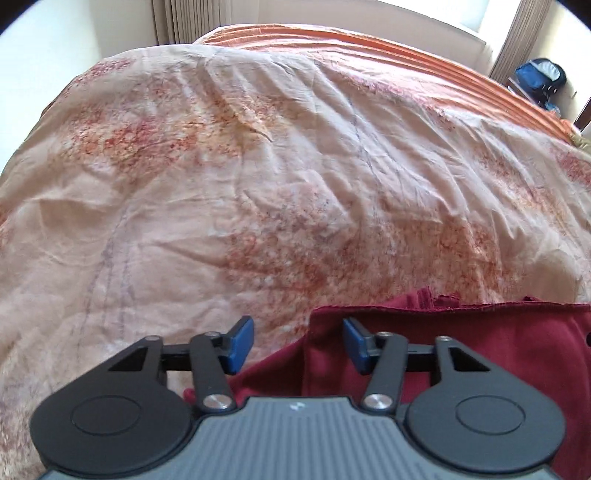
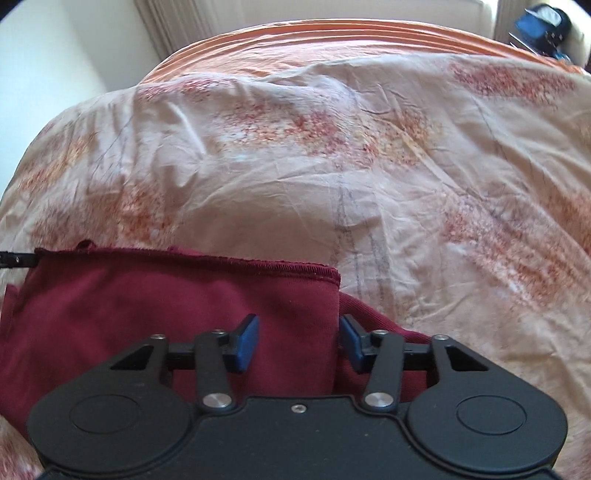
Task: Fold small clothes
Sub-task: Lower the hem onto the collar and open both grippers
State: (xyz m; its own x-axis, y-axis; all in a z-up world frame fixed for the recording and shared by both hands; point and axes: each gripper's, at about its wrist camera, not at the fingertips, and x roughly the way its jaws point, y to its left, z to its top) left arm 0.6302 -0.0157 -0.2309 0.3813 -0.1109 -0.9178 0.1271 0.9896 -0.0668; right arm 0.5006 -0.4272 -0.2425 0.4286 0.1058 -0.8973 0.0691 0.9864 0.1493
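Left wrist view shows the left gripper with its blue pads spread apart, gripping nothing, poised over the left corner of a dark red cloth that lies on the bed. Right wrist view shows the right gripper equally spread and empty, straddling the cloth's right side edge, where one layer already seems to lie over another.

The cloth sits at the near edge of the duvet, its raw hem running across on the far side. My guess is that a fold is about to be made or has just been laid down; I cannot tell which. To do it well, each gripper should pinch a matching corner, catching every layer there, lift together at even height and carry the edge across so hems meet squarely. Closing on the duvet beneath by mistake would drag the bedding and spoil the fold, since the surface is soft and creased.

Beyond, an orange sheet covers the far end of the bed, curtains hang behind, and a blue bag stands in the corner, well away. Nothing blocks the work
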